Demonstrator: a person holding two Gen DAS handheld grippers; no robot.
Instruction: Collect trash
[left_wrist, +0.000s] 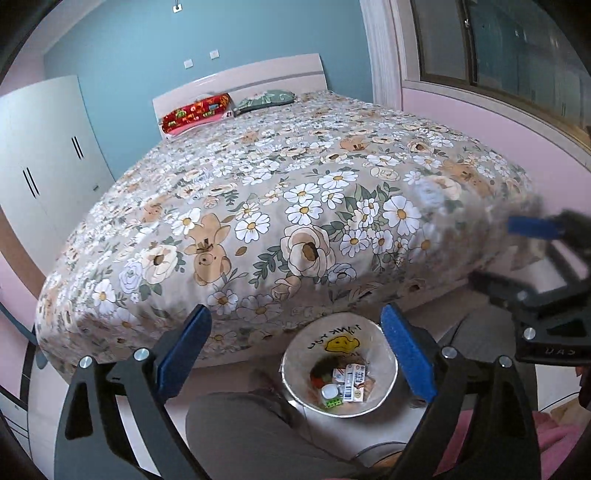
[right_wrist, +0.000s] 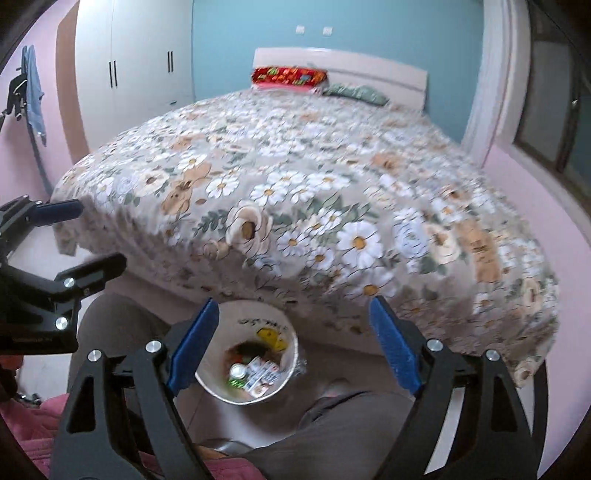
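Both my grippers, left (left_wrist: 295, 354) and right (right_wrist: 291, 343), hang wide and hold nothing above the near bin (left_wrist: 388, 373) of trash (left_wrist: 345, 384). Beyond lies the bed (left_wrist: 280, 206). Careless lowering could tip it.

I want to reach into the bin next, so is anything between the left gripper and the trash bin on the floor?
Nothing visible blocks it. The left gripper is open and empty above the trash bin, whose mouth is uncovered.
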